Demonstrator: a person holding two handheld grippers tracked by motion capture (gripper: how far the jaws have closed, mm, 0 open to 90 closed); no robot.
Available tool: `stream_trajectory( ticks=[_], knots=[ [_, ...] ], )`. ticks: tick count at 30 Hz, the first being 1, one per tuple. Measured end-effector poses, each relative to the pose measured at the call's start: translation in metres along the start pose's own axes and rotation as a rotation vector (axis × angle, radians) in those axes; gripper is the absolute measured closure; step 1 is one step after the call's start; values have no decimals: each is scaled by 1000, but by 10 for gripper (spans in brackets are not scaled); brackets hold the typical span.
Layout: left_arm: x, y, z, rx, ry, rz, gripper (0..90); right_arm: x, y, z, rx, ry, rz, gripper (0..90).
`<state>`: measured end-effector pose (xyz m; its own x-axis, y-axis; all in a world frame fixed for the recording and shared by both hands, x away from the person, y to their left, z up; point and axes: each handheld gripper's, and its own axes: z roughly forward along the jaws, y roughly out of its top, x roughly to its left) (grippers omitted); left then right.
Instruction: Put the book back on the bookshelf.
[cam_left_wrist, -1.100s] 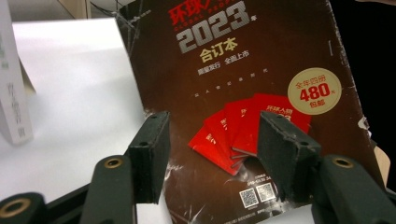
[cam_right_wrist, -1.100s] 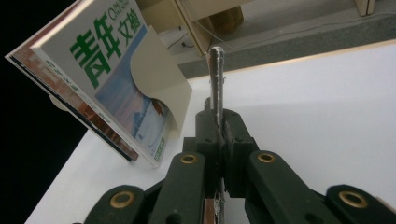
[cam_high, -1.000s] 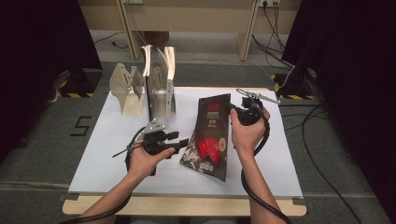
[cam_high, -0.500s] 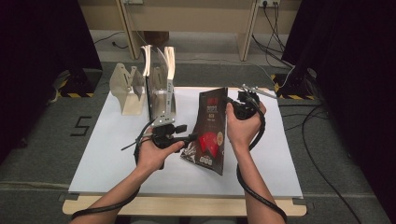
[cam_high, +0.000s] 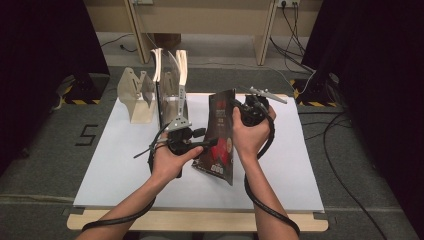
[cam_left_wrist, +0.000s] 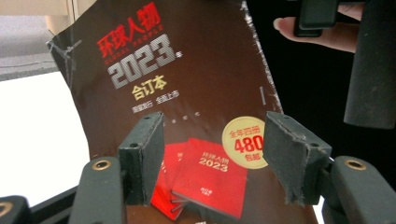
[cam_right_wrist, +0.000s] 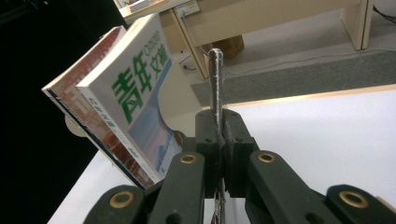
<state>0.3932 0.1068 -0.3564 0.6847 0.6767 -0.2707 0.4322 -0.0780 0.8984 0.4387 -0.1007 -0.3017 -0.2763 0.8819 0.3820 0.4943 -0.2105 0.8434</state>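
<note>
Right gripper (cam_right_wrist: 219, 154) pinches glossy (thin) magazine (cam_high: 220, 135) — edge-on.

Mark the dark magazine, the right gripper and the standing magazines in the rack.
dark magazine (cam_left_wrist: 196, 84), left gripper view, front cover.
right gripper (cam_right_wrist: 219, 154), right gripper view, pads shut on the magazine's edge.
standing magazines (cam_high: 169, 82), high view, upper edges.

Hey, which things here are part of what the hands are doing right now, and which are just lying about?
In the job:
- dark magazine, raised off the table
- right hand-held gripper, shut on the magazine's edge
- left hand-held gripper, open at the cover
- book rack holding magazines

Lying about:
- wooden stand
- floor cables
</note>
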Motion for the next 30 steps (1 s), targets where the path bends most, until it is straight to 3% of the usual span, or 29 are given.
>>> stream_trajectory(
  ticks=[7,18,22,24,30],
  knots=[
    [-5,11,5,2,13,-5,344,13,2,3,-14,1,-11,868],
    [-14,21,20,26,5,12,335,17,3,6,1,11,-11,865],
    [-17,23,25,36,18,26,334,18,3,6,0,11,-10,865],
    [-18,27,31,38,49,45,334,19,3,7,2,10,-13,864],
    [-23,31,43,58,86,53,334,22,4,8,2,11,-10,863]
  ],
)
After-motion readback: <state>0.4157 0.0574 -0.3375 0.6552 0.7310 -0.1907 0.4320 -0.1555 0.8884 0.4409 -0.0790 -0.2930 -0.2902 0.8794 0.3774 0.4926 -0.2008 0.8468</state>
